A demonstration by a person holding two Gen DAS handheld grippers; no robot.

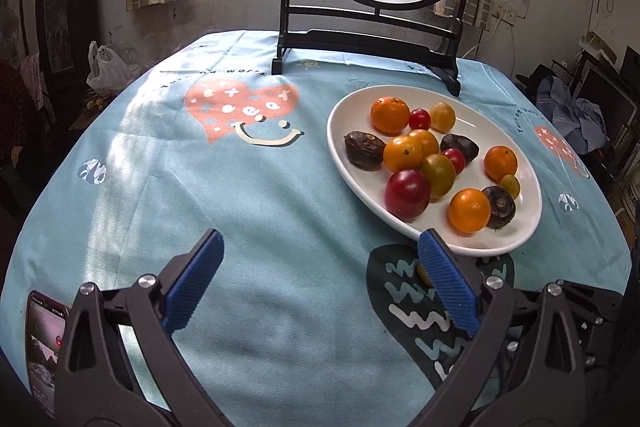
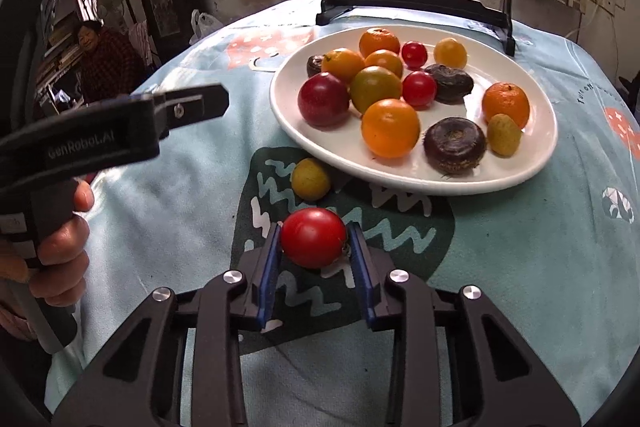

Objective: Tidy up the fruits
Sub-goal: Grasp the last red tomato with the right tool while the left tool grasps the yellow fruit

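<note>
A white oval plate [image 2: 280, 99] on the blue tablecloth holds several oranges, red and yellow-green tomatoes and dark brown water chestnuts. In front of its near rim, my right gripper [image 2: 314, 233] is shut on a red tomato [image 2: 314, 238], both blue pads touching its sides just above the cloth. A small yellow-green fruit [image 2: 310, 179] lies loose on the cloth between that tomato and the plate. In the left wrist view my left gripper [image 1: 322, 239] stands open over bare cloth, its right finger near the rim of the plate [image 1: 520, 227]. Nothing is between its fingers.
A round painted screen on a black stand [image 1: 368, 43] rises behind the plate. A phone [image 1: 44, 339] lies at the table's near left edge. A person's hand [image 2: 60, 239] grips the left tool's handle. Another person [image 2: 104, 63] sits beyond the table at the back left.
</note>
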